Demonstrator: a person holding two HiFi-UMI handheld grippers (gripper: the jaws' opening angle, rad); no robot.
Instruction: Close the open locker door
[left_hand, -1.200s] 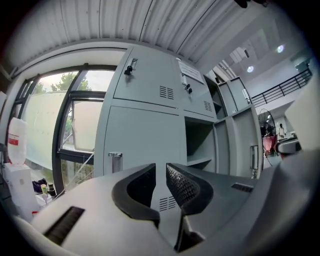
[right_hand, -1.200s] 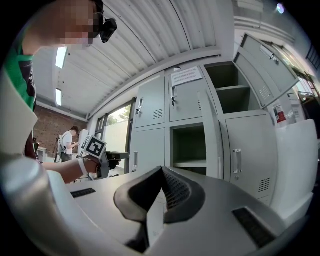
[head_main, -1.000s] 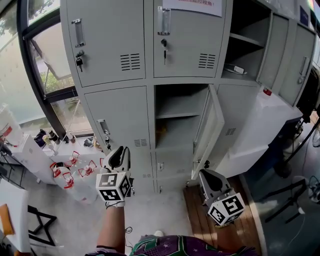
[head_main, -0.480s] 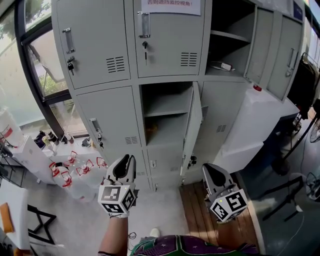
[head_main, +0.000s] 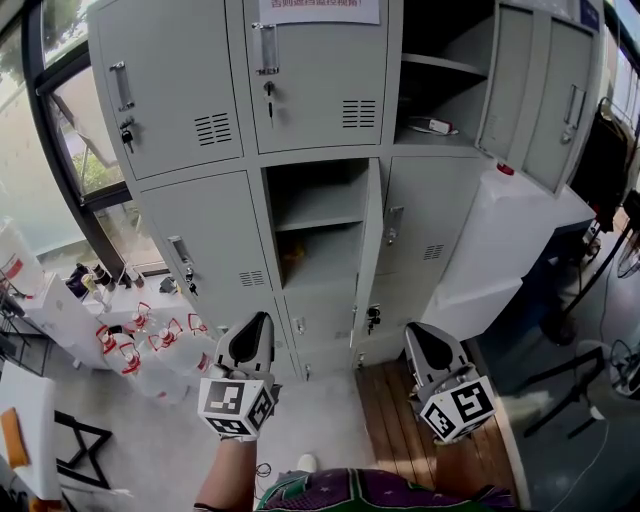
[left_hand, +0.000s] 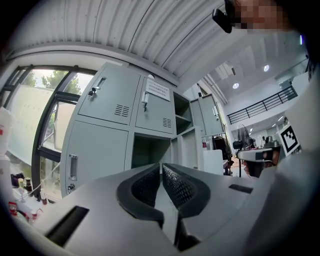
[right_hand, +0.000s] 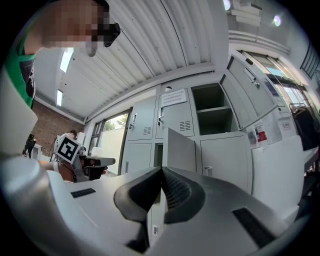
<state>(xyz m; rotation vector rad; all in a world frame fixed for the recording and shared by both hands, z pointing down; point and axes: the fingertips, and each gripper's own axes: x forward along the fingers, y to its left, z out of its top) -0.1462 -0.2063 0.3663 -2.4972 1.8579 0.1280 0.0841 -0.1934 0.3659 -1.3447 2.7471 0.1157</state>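
Observation:
The grey locker bank fills the head view. One middle compartment (head_main: 315, 230) stands open, and its door (head_main: 368, 255) juts out toward me, nearly edge-on. My left gripper (head_main: 258, 322) hangs below and left of the opening, well short of it. Its jaws have just been closing and are shut with nothing between them. My right gripper (head_main: 414, 335) is below and right of the door, also shut and empty. In the left gripper view (left_hand: 161, 165) the open compartment (left_hand: 147, 152) and door (left_hand: 187, 147) lie straight ahead. The right gripper view (right_hand: 161, 169) faces the door (right_hand: 180, 150).
An upper right locker (head_main: 440, 70) is also open, its door (head_main: 512, 80) swung right. A large white box (head_main: 505, 240) leans at the right. Bottles (head_main: 150, 335) stand on the floor by the window at left. A wooden floor patch (head_main: 400, 410) lies under the right gripper.
The lockers have slid left in the head view, and the open door now shows more edge-on. Both grippers have moved across the room; the left one sits lower in the picture.

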